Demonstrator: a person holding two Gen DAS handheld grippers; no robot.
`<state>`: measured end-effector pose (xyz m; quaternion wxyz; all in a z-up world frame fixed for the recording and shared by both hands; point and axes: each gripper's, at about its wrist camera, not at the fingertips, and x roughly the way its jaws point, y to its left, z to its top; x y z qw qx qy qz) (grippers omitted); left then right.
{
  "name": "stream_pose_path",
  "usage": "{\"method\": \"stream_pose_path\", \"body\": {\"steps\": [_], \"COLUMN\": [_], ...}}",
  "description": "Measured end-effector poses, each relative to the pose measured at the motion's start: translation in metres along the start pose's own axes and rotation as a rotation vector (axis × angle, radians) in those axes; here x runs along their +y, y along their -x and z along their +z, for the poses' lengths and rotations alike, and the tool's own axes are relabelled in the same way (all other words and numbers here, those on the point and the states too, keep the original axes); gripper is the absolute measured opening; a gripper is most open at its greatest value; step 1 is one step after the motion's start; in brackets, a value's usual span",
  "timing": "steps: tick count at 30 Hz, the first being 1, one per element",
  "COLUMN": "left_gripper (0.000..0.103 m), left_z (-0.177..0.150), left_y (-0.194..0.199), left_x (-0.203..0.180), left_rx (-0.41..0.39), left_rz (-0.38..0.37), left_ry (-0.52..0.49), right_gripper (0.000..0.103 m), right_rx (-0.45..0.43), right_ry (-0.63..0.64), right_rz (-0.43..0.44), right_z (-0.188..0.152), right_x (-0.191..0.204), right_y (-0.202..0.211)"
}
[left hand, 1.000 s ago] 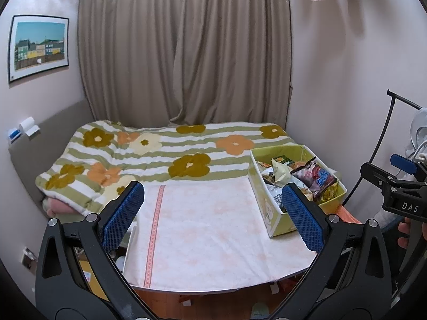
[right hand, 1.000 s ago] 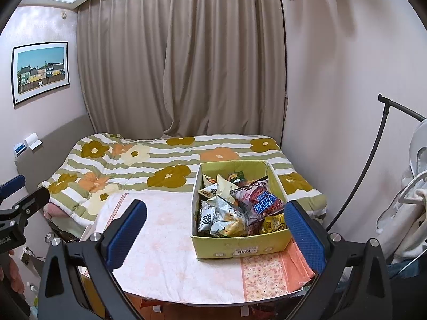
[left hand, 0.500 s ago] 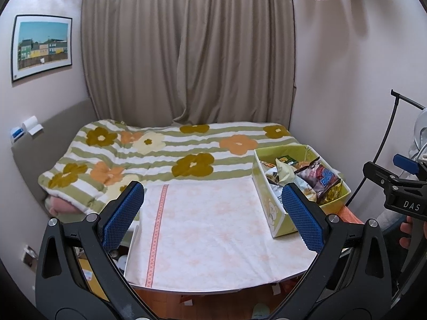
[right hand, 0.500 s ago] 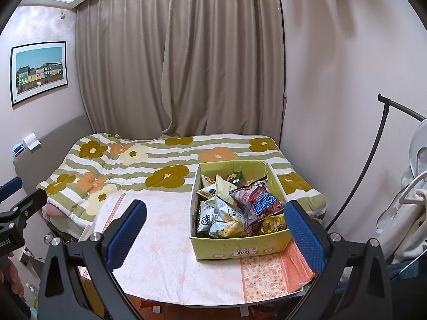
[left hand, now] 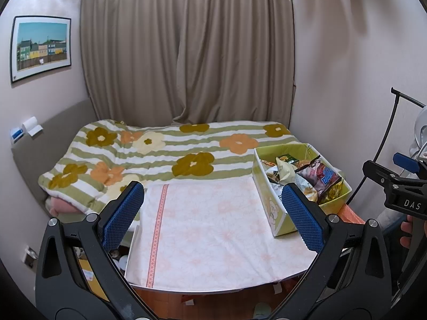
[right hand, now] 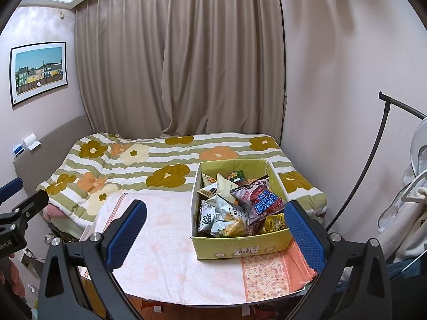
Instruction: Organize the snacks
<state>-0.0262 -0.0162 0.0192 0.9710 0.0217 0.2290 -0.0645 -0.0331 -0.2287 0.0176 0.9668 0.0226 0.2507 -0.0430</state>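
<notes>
All the snacks (right hand: 234, 208) I can see sit in the green box (right hand: 240, 248), heaped loosely: a purple bag (right hand: 260, 198) on top, silver bags (right hand: 226, 213) leaning toward the front wall, a small green packet (right hand: 236, 175) at the back, something yellow (right hand: 273, 222) in the near corner. The box stands on the right part of the surface (left hand: 213, 226), whose flowered cloth is otherwise bare, with the bed (left hand: 160, 154) just behind it.

The left gripper (left hand: 212, 216) hangs above the bare cloth, jaws spread wide and holding nothing. The right gripper (right hand: 213, 234) faces the box, jaws likewise spread and empty, near it but not touching.

How far along is hard to call. Snacks gathered in one box fits a job finished by collecting them there; the jumbled heap fits just as well a box waiting to be sorted out onto the cloth. Nothing lies outside the box to settle it.
</notes>
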Motion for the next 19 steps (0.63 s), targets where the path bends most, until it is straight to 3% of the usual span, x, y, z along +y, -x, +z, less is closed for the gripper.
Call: {"method": "stream_pose_path", "body": {"steps": [19], "left_gripper": [0.102], "left_z": [-0.006], "left_y": [0.0], "left_x": [0.008], "left_rx": [-0.055], "left_rz": [0.042], "left_ry": [0.012], "right_gripper": [0.102], "right_rx": [0.013], "right_ry": [0.016], "right_rz": [0.017], "right_z": [-0.004], "right_x": [0.014], "right_y": [-0.002]}}
